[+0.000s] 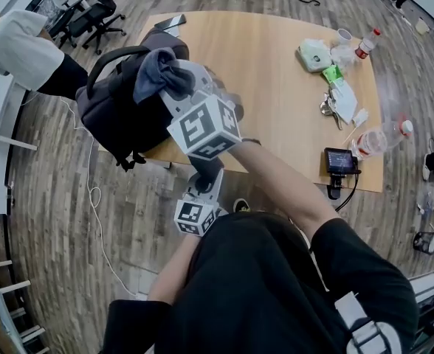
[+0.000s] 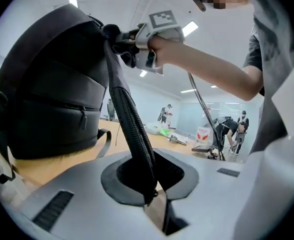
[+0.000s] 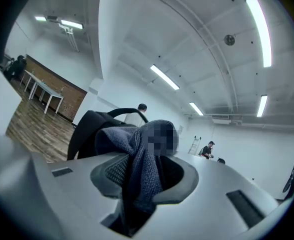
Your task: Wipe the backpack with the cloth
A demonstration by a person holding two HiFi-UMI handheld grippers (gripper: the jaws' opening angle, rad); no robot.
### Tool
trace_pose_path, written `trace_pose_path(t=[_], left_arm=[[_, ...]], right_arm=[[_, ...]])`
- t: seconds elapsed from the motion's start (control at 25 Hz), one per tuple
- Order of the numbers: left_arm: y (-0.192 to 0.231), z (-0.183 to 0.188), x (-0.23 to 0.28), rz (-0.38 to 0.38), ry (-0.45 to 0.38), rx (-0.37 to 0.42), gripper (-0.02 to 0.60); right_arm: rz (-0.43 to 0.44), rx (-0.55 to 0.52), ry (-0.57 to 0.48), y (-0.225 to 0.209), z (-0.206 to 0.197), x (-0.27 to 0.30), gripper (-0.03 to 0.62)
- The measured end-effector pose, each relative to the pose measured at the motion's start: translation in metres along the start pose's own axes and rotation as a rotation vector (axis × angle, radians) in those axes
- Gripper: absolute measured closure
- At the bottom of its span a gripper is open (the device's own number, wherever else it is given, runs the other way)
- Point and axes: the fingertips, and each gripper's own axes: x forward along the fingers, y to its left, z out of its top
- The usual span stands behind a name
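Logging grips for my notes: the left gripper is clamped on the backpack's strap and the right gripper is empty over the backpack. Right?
The right gripper is not empty: the right gripper view shows it shut on the grey cloth. The left gripper does clamp the strap of the backpack.
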Motion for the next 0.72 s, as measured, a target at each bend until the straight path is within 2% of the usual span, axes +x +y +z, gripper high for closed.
trace_pose_path(t=[0.16, 0.32, 0.44, 0.6, 0.72], left_arm=[[-0.005, -0.001, 0.004, -0.017, -0.001, -0.010, 0.522], [-0.001, -0.004, 0.001, -0.008, 0.018, -0.014, 0.522], [0.002, -0.004, 0.001, -0.004, 0.011, -0.035, 0.522], [0.011, -0.003, 0.000, 0.023, -0.003, -0.102, 0.522], [0.020, -0.004, 0.001, 0.050, -0.015, -0.154, 0.522]], right_arm=[[0.022, -0.006, -0.001, -0.018, 0.016, 0.017, 0.476], [0.034, -0.003, -0.010, -0.009, 0.007, 0.008, 0.476], [0.068, 0.000, 0.021, 0.005, -0.010, -0.003, 0.477], [0.189, -0.009, 0.133, 0.050, -0.058, -0.025, 0.477], [0.307, 0.032, 0.232, 0.094, -0.104, -0.048, 0.477]])
